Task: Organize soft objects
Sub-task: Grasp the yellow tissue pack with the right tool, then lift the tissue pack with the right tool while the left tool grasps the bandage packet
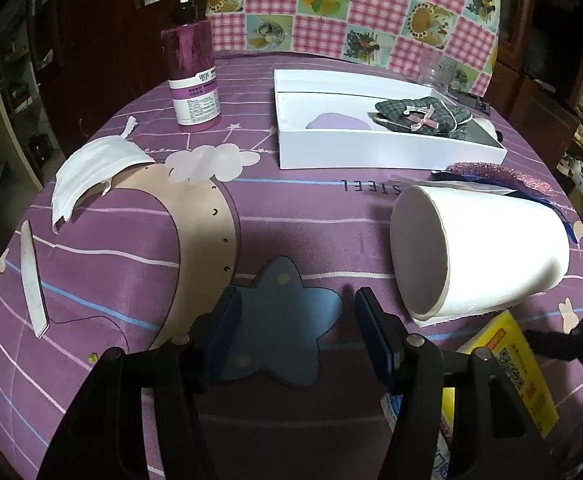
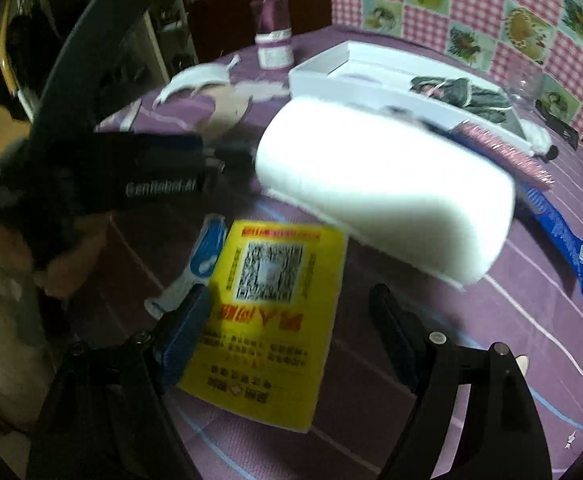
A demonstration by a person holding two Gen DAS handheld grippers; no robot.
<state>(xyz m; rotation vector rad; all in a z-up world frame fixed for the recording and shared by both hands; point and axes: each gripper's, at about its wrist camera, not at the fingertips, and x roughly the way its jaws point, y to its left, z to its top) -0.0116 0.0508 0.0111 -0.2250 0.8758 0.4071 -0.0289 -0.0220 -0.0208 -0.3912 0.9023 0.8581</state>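
Left tongs: spread wide, holding nothing; they hover low over the purple cloth, with a blue star shape printed on the cloth showing between the two padded fingers.
Right tongs: also spread wide and empty; the yellow packet lies between the fingers, with no clear sign that either pad touches it.
Tissue roll: a thick white roll lying on its side on the tabletop, flat end turned toward the left tongs, just ahead and to their right; in the right wrist view it sits just beyond the yellow packet.
Yellow packet: flat, with a QR code and red print, lying on the cloth near the roll; it appears to rest partly on a white-and-blue wrapper.
White tray: a shallow box at the far side of the tabletop, beyond the roll.
Plaid cloth piece: dark checked fabric with a small pink bow, lying at the right end of the tray, in it or over its edge.
Face mask: white, crumpled, on the cloth well to the left of the tray.
Pump bottle: purple, upright, just left of the tray's far corner.
Glittery pink item: lies between the tray and the roll, partly hidden.
Blue packet: long, lying to the right of the roll.
Tabletop: covered by a purple patterned cloth.
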